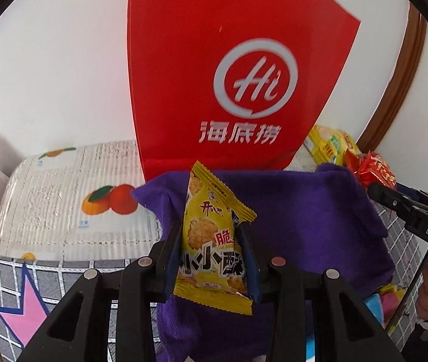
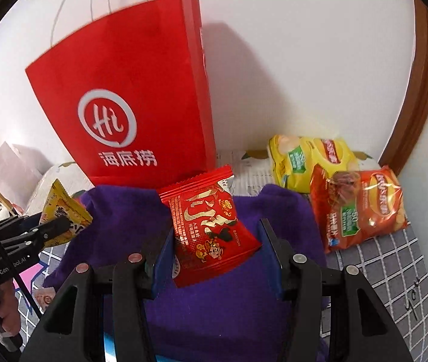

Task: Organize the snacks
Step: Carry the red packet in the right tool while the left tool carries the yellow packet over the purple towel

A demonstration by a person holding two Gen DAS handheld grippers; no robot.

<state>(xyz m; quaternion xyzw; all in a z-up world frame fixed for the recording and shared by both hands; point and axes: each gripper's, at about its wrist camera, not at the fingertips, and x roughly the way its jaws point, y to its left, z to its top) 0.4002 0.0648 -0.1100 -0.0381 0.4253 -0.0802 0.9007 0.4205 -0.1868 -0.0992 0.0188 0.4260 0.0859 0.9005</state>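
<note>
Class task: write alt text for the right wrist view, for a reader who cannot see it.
The right gripper holds a red snack packet above a purple cloth. Behind stands a red paper bag against a white wall; two chip bags, one yellow and one orange, lie at right. At left, the left gripper holds a yellow snack packet.

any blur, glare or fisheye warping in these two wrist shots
Left wrist view: the red paper bag bulges and smears with slight motion blur, while the yellow snack packet in the left gripper looks sharp. Right wrist view: the bag casts a soft shadow on the wall, glare glints off the orange chip bag, and the brown door frame curves.
</note>
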